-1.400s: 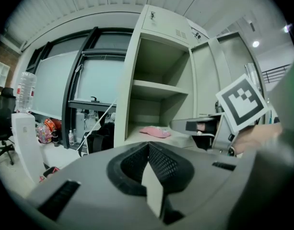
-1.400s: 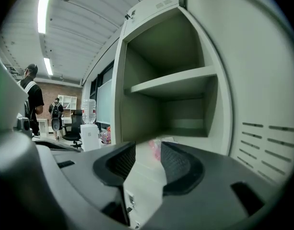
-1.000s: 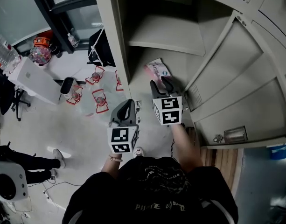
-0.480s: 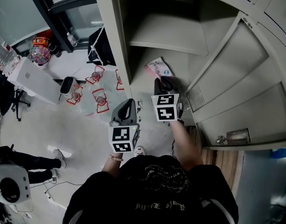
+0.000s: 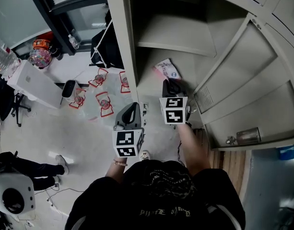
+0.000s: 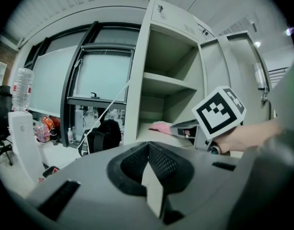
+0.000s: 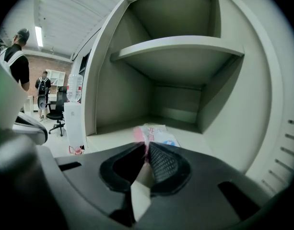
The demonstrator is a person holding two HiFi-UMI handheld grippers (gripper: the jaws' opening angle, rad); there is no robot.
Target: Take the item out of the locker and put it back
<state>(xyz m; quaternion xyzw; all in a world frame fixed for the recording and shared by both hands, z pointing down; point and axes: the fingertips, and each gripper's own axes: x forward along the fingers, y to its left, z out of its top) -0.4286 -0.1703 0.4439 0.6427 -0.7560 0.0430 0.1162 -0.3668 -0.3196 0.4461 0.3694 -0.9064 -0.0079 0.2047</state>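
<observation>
A pink and white packet (image 5: 167,70) lies flat on the floor of the locker's lower compartment (image 5: 149,83), under the shelf (image 5: 178,32). My right gripper (image 5: 169,82) reaches into that compartment. Its jaws have just been closing and now pinch the packet's (image 7: 158,134) near pink edge at the right gripper's (image 7: 146,145) tips. My left gripper (image 5: 132,106) hangs outside the locker, left of the right one, shut with nothing in it; in its own view the left gripper (image 6: 147,146) shows jaws that meet. From there the packet (image 6: 160,126) and the right gripper's marker cube (image 6: 218,113) show.
The locker door (image 5: 247,80) stands open at the right. On the floor at the left lie several red and white packets (image 5: 103,102), a white box (image 5: 34,83) and a black bag (image 5: 106,49). A person's legs (image 5: 31,164) are at lower left.
The right gripper's jaws have closed onto the packet's near edge and the gripper has tipped a little. The left gripper has stayed where it was.
</observation>
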